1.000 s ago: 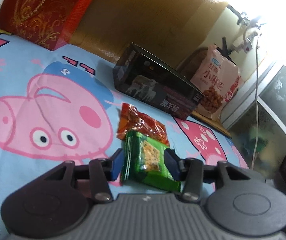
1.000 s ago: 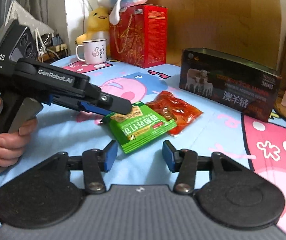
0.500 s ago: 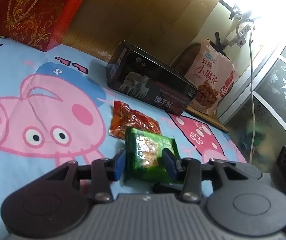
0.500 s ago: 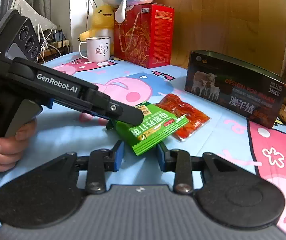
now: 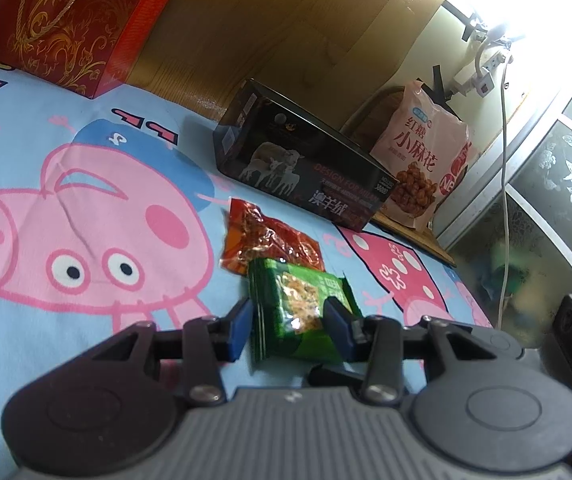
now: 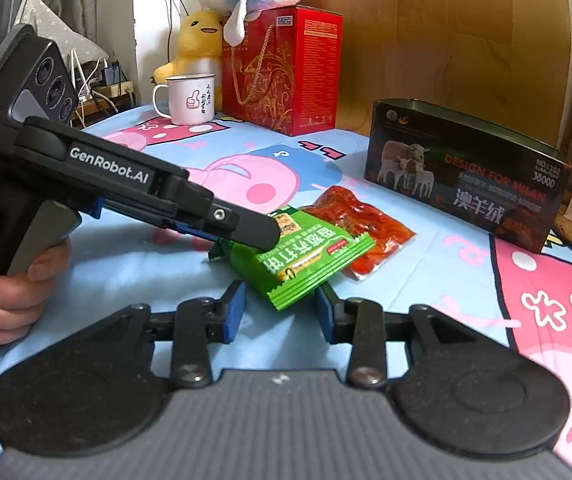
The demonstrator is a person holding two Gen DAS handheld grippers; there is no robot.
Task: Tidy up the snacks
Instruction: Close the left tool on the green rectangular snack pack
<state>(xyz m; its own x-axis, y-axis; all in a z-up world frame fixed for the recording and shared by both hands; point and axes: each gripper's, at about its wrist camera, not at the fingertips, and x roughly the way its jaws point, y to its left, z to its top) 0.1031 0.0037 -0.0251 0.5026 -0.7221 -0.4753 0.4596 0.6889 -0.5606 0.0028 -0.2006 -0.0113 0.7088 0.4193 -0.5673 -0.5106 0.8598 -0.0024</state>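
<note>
A green snack packet (image 5: pixel 297 304) is pinched between the blue pads of my left gripper (image 5: pixel 289 328), which is shut on it. In the right wrist view the left gripper (image 6: pixel 256 236) comes in from the left and holds the green packet (image 6: pixel 305 256) tilted, its far end raised off the cloth. That raised end hangs between the pads of my right gripper (image 6: pixel 278 312), whose jaws are opening and do not press on it. A red snack packet (image 5: pixel 270 240) (image 6: pixel 365 232) lies flat just behind. A dark open-topped box (image 5: pixel 305 172) (image 6: pixel 465 176) stands beyond it.
A blue cartoon-pig tablecloth (image 5: pixel 66 208) covers the table. A red gift box (image 6: pixel 282 72), a white mug (image 6: pixel 190 98) and plush toys (image 6: pixel 202 36) stand at the back left. A pink snack bag (image 5: pixel 421 152) leans behind the dark box. A person's hand (image 6: pixel 10 292) grips the left handle.
The left jaws closed on the green packet and raised it. The right gripper came in to the packet's end; its jaws narrowed around it, then widened again.
</note>
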